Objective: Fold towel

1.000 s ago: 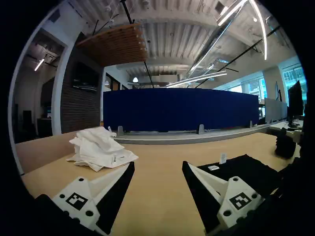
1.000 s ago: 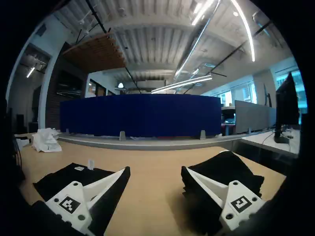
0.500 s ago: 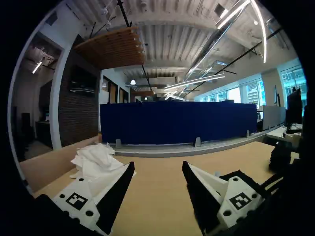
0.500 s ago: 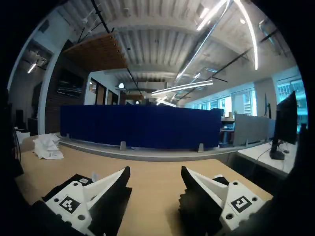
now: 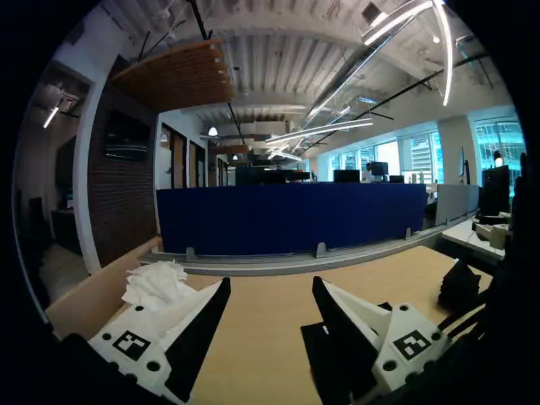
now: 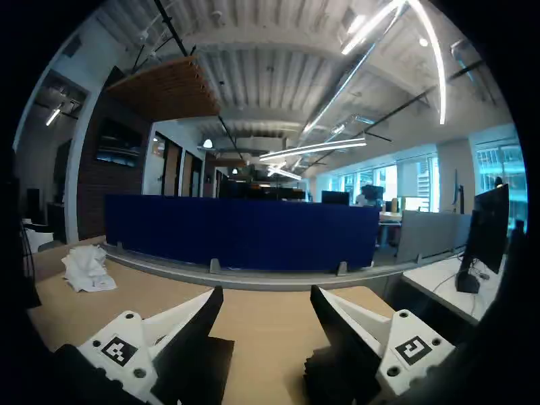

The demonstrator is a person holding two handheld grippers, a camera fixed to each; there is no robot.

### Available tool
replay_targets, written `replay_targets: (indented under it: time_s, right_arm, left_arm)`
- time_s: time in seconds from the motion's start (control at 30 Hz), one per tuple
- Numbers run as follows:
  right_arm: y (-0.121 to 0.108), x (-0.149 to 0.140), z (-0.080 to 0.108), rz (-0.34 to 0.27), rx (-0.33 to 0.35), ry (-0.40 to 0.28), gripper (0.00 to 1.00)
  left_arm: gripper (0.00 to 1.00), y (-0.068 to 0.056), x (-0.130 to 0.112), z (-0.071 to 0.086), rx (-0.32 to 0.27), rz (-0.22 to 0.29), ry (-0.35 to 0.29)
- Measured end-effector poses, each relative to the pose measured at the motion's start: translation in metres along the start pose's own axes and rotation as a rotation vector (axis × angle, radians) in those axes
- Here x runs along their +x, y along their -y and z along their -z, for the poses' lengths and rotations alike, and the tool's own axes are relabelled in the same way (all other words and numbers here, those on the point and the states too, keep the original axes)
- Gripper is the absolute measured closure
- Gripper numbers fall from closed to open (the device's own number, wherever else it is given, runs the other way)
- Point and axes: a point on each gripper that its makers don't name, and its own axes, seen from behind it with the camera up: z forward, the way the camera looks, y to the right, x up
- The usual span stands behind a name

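black towel (image 5: 312, 341) flat on the wooden counter (image 5: 270, 317), low between left tool (image 5: 270, 282) and right tool (image 6: 265, 291). both tools spread wide, empty. white crumpled cloth (image 5: 156, 283) lies farther left.

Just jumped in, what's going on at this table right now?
A person holds both grippers over the wooden table. The left gripper and the right gripper are both open and empty. A flat black towel lies just below them, and neither gripper is touching it. A crumpled white towel sits off to the left, and a black stack of folded cloth sits to the right. No fold is under way.
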Motion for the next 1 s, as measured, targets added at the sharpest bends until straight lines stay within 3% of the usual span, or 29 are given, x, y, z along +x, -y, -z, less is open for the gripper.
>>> replay_targets:
  time_s: [0.17, 0.37, 0.7, 1.0]
  right_arm:
    - [0.009, 0.002, 0.000, 0.021, 0.035, 0.033, 0.00]
    - [0.031, -0.002, 0.001, 0.086, 0.135, 0.089, 0.00]
    - [0.068, -0.016, 0.005, 0.204, 0.335, 0.231, 0.00]
    - [0.083, -0.027, 0.005, 0.238, 0.415, 0.269, 0.00]
  left_arm:
    - [0.11, -0.001, 0.006, 0.000, -0.031, -0.025, 0.030]
    - [0.10, -0.009, -0.002, 0.001, -0.106, -0.073, 0.087]
    - [0.11, -0.041, -0.023, 0.007, -0.279, -0.135, 0.195]
    - [0.11, -0.049, -0.040, 0.009, -0.306, -0.140, 0.244]
